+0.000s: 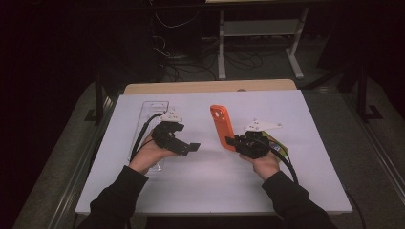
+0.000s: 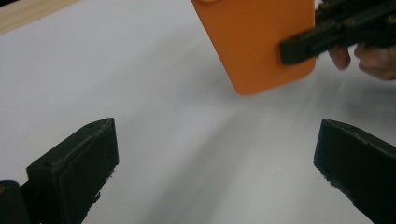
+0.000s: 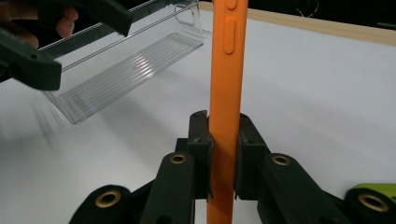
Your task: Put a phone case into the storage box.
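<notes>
Standing edge-on, orange phone case (image 3: 226, 93) sits clamped between right gripper (image 3: 225, 140) jaws

Orange case (image 2: 254, 42) is cut off by the top edge in the left gripper view, and its lower end by the bottom edge in the right gripper view. Clear tray (image 1: 152, 125) is partly hidden behind the left gripper (image 1: 184, 145). Green item (image 3: 376, 189) is cropped, unidentifiable.
</notes>
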The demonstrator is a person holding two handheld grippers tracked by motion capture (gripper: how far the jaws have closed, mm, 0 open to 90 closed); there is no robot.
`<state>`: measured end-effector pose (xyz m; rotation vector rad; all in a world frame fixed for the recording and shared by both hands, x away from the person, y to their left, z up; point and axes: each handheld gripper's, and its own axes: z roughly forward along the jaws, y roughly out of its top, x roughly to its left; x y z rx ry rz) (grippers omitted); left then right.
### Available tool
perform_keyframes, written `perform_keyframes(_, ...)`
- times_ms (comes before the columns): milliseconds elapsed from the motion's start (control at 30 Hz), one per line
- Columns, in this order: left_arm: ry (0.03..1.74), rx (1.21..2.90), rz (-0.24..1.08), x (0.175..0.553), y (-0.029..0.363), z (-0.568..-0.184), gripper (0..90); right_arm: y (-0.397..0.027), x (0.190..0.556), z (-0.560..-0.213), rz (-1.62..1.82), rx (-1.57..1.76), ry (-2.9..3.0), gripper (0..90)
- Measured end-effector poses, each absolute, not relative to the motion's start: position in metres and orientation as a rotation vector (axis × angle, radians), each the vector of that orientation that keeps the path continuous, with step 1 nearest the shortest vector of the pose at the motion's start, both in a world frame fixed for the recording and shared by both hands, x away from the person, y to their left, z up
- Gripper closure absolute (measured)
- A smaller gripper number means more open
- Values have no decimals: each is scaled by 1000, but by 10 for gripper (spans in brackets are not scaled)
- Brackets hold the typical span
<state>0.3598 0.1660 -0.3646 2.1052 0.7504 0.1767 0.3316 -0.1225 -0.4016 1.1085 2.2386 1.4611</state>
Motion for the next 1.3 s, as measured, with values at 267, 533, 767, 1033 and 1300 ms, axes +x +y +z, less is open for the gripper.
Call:
perform_keyframes(267,744,2078,169,363,160,-361,0,-112,328,-404,1454,1093,2253,781)
perform_keyframes(533,747,2040,157,367,150,-358,0,-109,326,-403,1448,1072,2256,782)
perform_keyframes(767,740,2035,155,374,143,-356,0,-105,326,-403,1460,1056,2250,782)
perform_keyframes(1033,754,2013,134,376,134,-355,0,-101,324,-403,1467,1041,2247,782)
perform_keyframes(1300,757,1991,123,379,129,-358,0,-99,322,-400,1493,1047,2242,782)
